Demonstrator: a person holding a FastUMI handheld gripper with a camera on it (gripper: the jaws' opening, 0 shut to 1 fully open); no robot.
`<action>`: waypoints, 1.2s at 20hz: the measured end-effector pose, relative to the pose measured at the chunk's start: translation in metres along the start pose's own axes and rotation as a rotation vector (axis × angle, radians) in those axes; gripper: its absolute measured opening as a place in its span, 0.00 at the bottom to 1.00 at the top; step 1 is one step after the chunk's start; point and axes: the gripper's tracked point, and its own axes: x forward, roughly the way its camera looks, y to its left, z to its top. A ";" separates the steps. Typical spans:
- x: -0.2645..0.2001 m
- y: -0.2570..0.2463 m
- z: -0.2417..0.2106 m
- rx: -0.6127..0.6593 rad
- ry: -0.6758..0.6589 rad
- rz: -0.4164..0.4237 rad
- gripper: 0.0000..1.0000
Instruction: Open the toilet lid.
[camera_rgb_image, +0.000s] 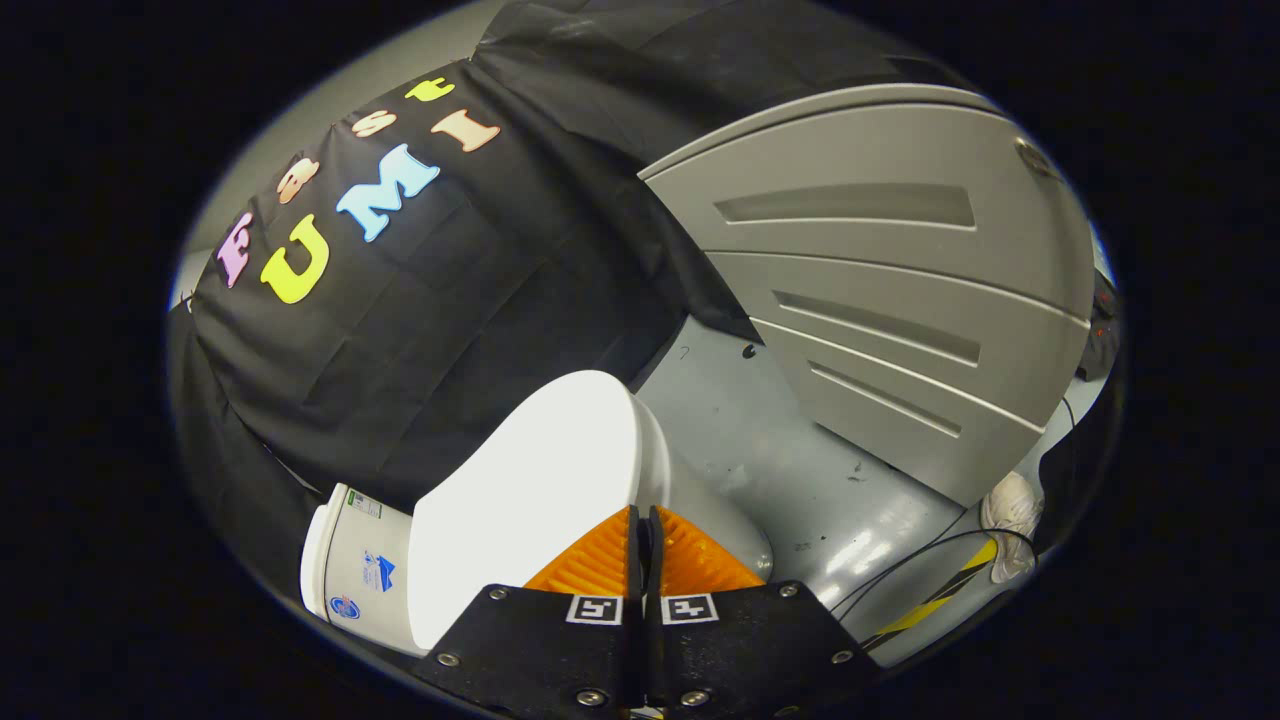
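1. Filling the upper right of the frame, a grey cabinet (900, 260) with recessed handle slots stands on a grey floor (800, 470) beside the black cloth wall (420, 330). Both are well beyond the fingers and have no part in the task.

2. Lying lower centre-left of the frame is the toilet lid (530, 500), a broad white surface. Its long axis runs from the tank (355, 570) at the lower left of the frame up towards the rounded front edge near the middle of the frame. The lid appears closed or nearly so over the bowl, a strip of which shows along its right side. I cannot tell whether a gap has opened yet.

3. Sitting at bottom centre of the frame is the gripper (643, 520), with its fingers brought together so only a thin dark seam shows between them. They have hold of nothing that I can see. The tips sit over the lid's right edge, just where lid meets bowl; whether they touch it is hidden.

4. Judging from this, the coming move turns on that edge: the lid lies directly ahead and to the left of the tips, with its hinge towards the tank. The closed tips would have to hook beneath the rim and swing it towards the tank.

5. Tilted steeply, the gripper looks down across the lid with the whole scene rolled.
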 end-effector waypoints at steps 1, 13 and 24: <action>-0.005 0.008 0.007 -0.010 -0.013 0.000 0.00; -0.096 0.184 0.081 -0.226 -0.262 0.148 0.00; -0.115 0.241 0.087 -0.391 -0.328 0.156 0.00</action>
